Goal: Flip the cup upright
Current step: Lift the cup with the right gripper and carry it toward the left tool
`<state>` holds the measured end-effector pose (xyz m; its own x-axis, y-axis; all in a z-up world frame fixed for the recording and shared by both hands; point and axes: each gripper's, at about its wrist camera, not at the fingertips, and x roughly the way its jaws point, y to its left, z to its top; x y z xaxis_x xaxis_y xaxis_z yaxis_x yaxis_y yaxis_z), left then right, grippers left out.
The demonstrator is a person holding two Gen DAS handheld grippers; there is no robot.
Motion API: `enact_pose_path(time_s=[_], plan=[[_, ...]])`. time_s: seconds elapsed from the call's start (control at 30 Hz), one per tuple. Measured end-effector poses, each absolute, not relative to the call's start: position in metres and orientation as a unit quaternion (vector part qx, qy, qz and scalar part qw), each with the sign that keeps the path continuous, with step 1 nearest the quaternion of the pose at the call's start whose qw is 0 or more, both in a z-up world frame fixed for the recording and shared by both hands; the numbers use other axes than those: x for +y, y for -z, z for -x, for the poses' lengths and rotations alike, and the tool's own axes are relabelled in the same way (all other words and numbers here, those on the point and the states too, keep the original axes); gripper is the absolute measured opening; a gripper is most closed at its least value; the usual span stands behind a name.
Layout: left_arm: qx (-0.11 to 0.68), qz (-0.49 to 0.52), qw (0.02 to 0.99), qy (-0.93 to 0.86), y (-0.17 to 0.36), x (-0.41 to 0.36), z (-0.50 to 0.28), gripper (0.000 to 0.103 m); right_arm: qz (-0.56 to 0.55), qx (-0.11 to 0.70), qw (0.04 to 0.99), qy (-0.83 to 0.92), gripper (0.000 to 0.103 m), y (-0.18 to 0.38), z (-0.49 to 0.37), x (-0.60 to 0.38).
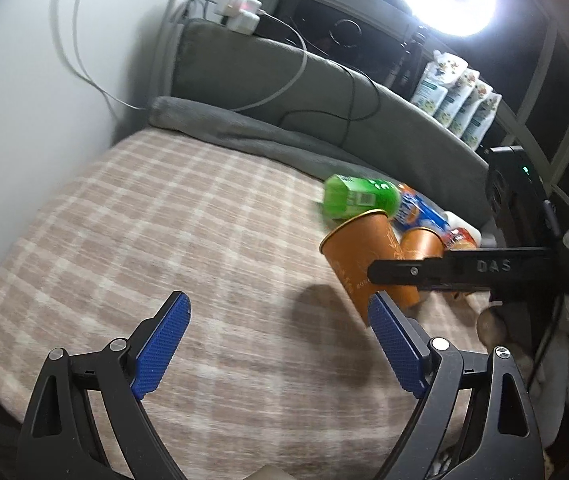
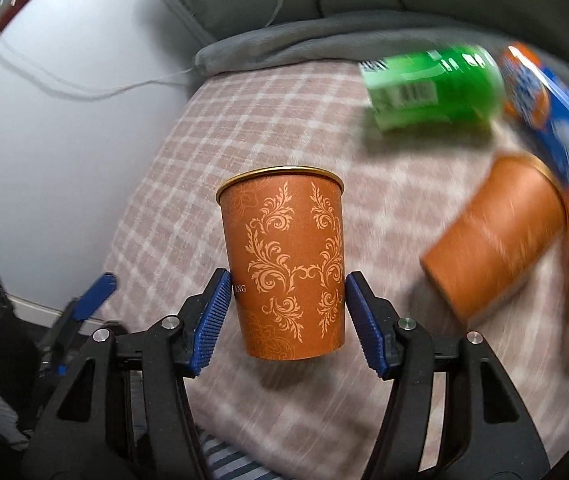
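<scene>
Holding the cup (image 2: pixel 284 264) rim-up above the checked bed (image 2: pixel 204 128), we keep our right gripper (image 2: pixel 287 308) pinching its lower wall so the base can settle flat. Our left gripper (image 1: pixel 280 344) waits spread and empty, leaving room beside it.

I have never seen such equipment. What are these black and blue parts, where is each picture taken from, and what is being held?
A person holds two hand tools, each with a camera looking along its jaws. The right gripper, seen from its own camera, clamps an orange cup with the rim up, lifted above the checked blanket. The left gripper, seen from its own camera, is open and holds nothing. On the blanket lie a second orange cup, a green can and colourful snack packets.
</scene>
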<state>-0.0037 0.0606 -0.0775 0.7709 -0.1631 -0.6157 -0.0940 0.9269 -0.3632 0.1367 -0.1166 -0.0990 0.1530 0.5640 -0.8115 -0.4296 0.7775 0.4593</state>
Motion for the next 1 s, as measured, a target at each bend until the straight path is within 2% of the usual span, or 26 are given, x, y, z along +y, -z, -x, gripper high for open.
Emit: enact_pose_path(time_s=[0.17, 0.37, 0.5, 1.0], plan=[[0.349, 0.197, 0.915, 0.042, 0.079, 0.052, -0.004, 0.088, -0.100, 0.573, 0.751, -0.312, 0.062, 0.111, -0.122, -0.132], [0.366, 0.206, 0.905, 0.070, 0.079, 0.044, -0.012, 0.087, -0.097, 0.582, 0.744, -0.313, 0.063, 0.119, -0.117, -0.134], [0.377, 0.225, 0.894, 0.088, 0.078, 0.043, -0.017, 0.087, -0.098, 0.565, 0.754, -0.319, 0.078, 0.111, -0.115, -0.141], [0.438, 0.326, 0.822, 0.159, 0.096, 0.025, -0.052, 0.086, -0.071, 0.449, 0.849, -0.271, 0.078, 0.039, -0.095, -0.217]])
